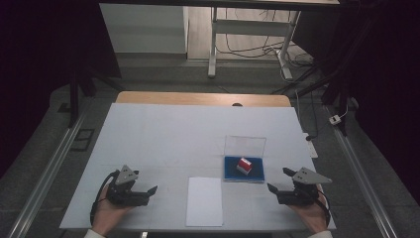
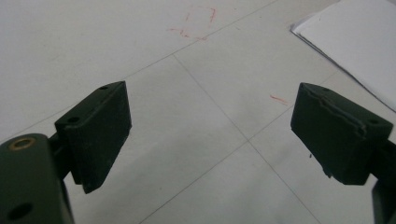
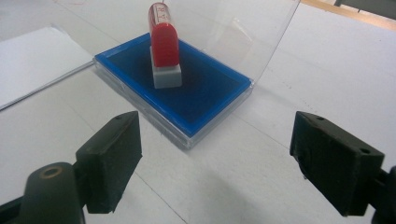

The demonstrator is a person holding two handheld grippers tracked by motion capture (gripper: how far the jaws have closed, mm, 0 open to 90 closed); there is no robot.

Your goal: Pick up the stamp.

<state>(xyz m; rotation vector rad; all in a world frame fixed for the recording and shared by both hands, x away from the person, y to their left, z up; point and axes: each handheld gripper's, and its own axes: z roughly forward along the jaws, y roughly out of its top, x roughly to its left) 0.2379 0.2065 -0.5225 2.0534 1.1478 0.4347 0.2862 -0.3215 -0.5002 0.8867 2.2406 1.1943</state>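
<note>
A red stamp with a grey base (image 1: 243, 166) (image 3: 164, 46) stands on a blue ink pad (image 1: 231, 171) (image 3: 205, 100) whose clear lid (image 1: 244, 145) (image 3: 238, 28) is raised behind it. A white sheet of paper (image 1: 204, 201) (image 2: 355, 42) lies at the table's front middle. My right gripper (image 1: 278, 180) (image 3: 215, 161) rests open just right of the ink pad, its jaws wide apart with nothing between them. My left gripper (image 1: 143, 187) (image 2: 210, 135) sits open at the front left, over bare table, left of the paper.
The white table top (image 1: 163, 134) has a wooden edge at the back. Faint red pen marks (image 2: 198, 21) show on the surface ahead of the left gripper. Beyond the table stand a desk frame (image 1: 247, 29) and cables on the floor.
</note>
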